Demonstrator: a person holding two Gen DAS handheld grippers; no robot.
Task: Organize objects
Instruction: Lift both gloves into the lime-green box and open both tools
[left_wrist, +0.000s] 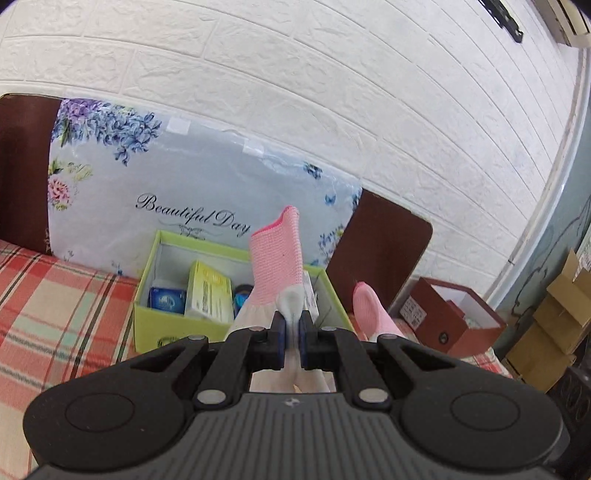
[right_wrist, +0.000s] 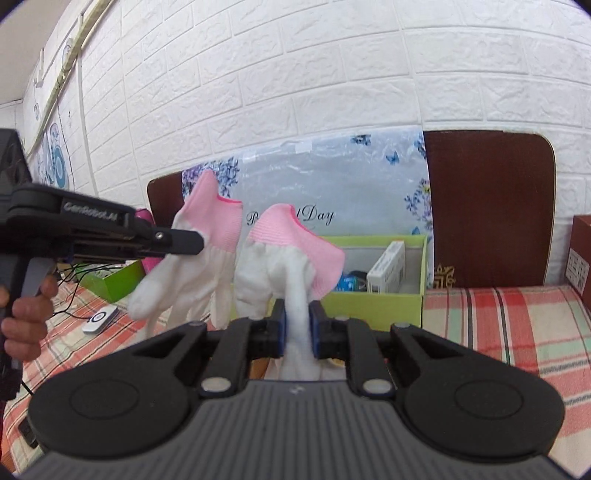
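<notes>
In the left wrist view my left gripper (left_wrist: 292, 325) is shut on the white fabric of a glove (left_wrist: 275, 266), whose pink cuff stands upright above the jaws. In the right wrist view my right gripper (right_wrist: 297, 325) is shut on a second white glove (right_wrist: 291, 240) with a pink cuff. My left gripper (right_wrist: 184, 242) reaches in from the left there, its glove (right_wrist: 199, 251) hanging fingers down. Behind both gloves stands an open green box (right_wrist: 376, 306) with small cartons inside. The second glove's cuff (left_wrist: 369, 306) shows at the right of the left wrist view.
A floral packaged bedding pack (left_wrist: 192, 177) leans on the white brick wall beside a brown headboard (right_wrist: 487, 206). A red-brown box (left_wrist: 454, 317) sits at the right, with cardboard boxes (left_wrist: 554, 325) beyond. On the plaid cloth (right_wrist: 498, 325) lie a white device (right_wrist: 99, 319) and cables. A person's hand (right_wrist: 26, 314) holds the left gripper's handle.
</notes>
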